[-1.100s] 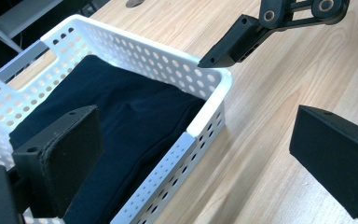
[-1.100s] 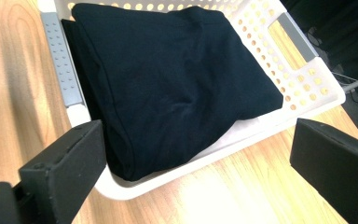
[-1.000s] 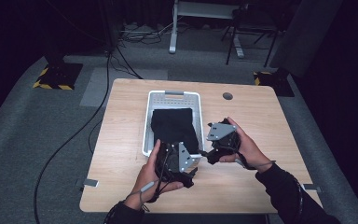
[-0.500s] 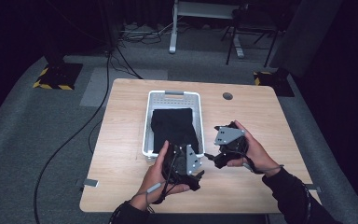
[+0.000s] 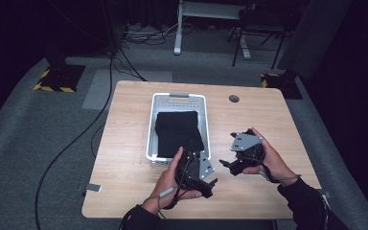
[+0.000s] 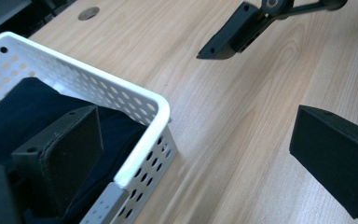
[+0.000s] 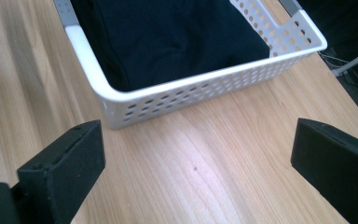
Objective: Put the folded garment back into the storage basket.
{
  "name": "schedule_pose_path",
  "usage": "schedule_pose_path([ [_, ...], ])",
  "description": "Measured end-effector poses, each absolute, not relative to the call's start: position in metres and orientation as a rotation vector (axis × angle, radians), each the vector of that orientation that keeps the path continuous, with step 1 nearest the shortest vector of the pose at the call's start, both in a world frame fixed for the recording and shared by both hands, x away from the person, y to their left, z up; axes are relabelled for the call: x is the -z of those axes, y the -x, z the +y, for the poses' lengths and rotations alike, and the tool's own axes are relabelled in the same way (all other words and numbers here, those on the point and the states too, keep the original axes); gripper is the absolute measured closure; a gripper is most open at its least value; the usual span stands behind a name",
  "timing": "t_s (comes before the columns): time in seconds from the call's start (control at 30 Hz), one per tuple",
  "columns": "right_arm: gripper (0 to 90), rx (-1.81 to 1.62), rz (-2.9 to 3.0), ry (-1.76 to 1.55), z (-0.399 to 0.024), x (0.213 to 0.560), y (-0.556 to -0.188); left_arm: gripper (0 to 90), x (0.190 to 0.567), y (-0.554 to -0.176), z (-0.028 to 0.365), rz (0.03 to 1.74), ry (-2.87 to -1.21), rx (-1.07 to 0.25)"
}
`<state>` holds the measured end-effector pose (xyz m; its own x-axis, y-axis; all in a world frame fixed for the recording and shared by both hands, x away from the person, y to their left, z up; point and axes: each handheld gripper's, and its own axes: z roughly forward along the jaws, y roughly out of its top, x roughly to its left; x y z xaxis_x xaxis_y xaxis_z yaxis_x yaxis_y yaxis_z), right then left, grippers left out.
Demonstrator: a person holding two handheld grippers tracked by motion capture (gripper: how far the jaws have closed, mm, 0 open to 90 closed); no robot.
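Observation:
A white perforated basket (image 5: 152, 125) stands mid-table with a folded black cloth (image 5: 178, 128) inside it. My left gripper (image 5: 205, 184) is open at the basket's near right corner. In the left gripper view its jaws straddle that corner (image 6: 161, 109): one jaw hangs over the black cloth (image 6: 9, 114) and the other over bare wood. My right gripper (image 5: 226, 167) is open too, held over the table to the right of the basket. In the right gripper view the basket (image 7: 200, 81) and the cloth (image 7: 168, 37) lie ahead of its wide-apart jaws. Neither gripper holds anything.
The wooden table (image 5: 124, 158) has a round grommet hole (image 5: 234, 98) at its back right. One jaw of the right gripper (image 6: 228, 37) hangs ahead in the left gripper view. A cable (image 5: 76, 139) runs over the grey floor to the left.
Both grippers have drawn back toward the table's near edge. The right gripper moved farther right, away from the basket. The cloth stays in the basket.

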<state>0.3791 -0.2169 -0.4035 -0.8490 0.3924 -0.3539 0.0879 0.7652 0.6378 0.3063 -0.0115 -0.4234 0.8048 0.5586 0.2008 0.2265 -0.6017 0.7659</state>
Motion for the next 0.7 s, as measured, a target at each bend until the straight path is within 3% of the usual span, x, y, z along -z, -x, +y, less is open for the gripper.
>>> schedule_pose_path([
  [0.7,2.9,-0.796,2.502,-0.431,-0.246,0.430,-0.372,3.2,0.448,-0.306,-0.033,0.535,-2.281,-0.503],
])
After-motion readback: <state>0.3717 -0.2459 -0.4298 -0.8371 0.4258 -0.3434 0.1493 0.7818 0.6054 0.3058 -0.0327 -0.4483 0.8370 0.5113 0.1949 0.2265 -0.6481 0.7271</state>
